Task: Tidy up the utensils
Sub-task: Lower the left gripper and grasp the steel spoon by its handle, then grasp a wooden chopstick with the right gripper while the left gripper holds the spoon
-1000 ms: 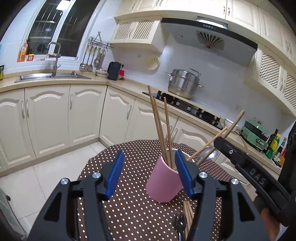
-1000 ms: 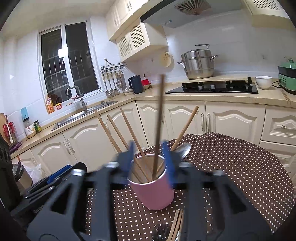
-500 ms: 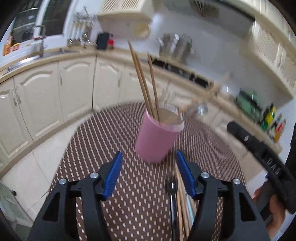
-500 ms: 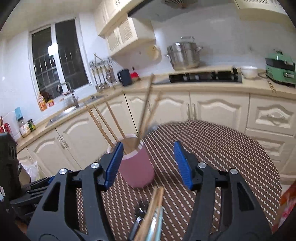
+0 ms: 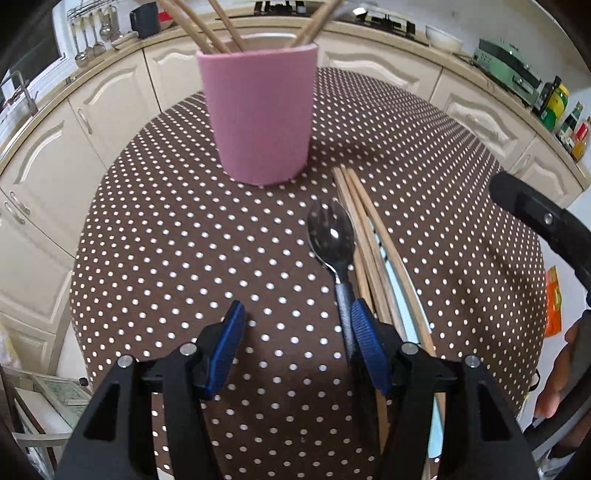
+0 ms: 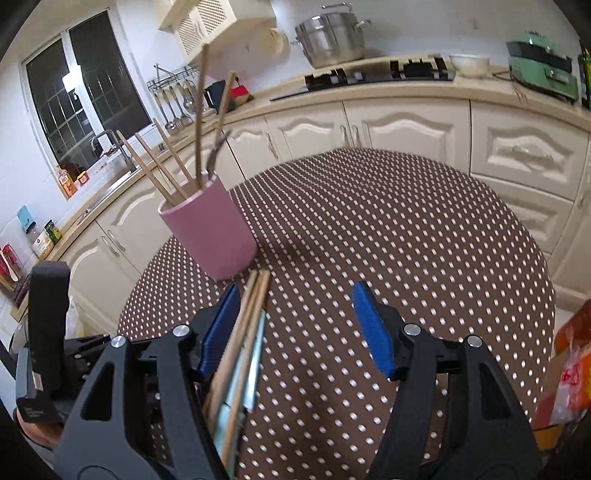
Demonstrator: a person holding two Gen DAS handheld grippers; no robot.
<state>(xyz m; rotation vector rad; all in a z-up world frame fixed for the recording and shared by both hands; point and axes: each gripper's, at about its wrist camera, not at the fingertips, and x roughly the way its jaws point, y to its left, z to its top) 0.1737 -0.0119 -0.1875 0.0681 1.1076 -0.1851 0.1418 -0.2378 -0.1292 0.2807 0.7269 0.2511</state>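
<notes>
Cup (image 5: 260,110) looked matt pink, smooth. Chopsticks (image 5: 373,236) were plain wood. Spoon (image 5: 331,236) had a glossy metal bowl and a dark textured handle. Surface (image 5: 184,240) wore dotted brown cloth. Gripper pads (image 5: 369,347) were ribbed blue plastic.

A home kitchen — cream panelled cabinets (image 6: 406,125), a black gas hob (image 6: 369,75) bearing a steel stockpot (image 6: 332,35), a steel sink (image 6: 110,184) under a dark window (image 6: 85,85).

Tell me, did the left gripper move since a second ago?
Yes. The left gripper dipped toward the table; the pink cup, between its fingers before, now stands beyond them.
</notes>
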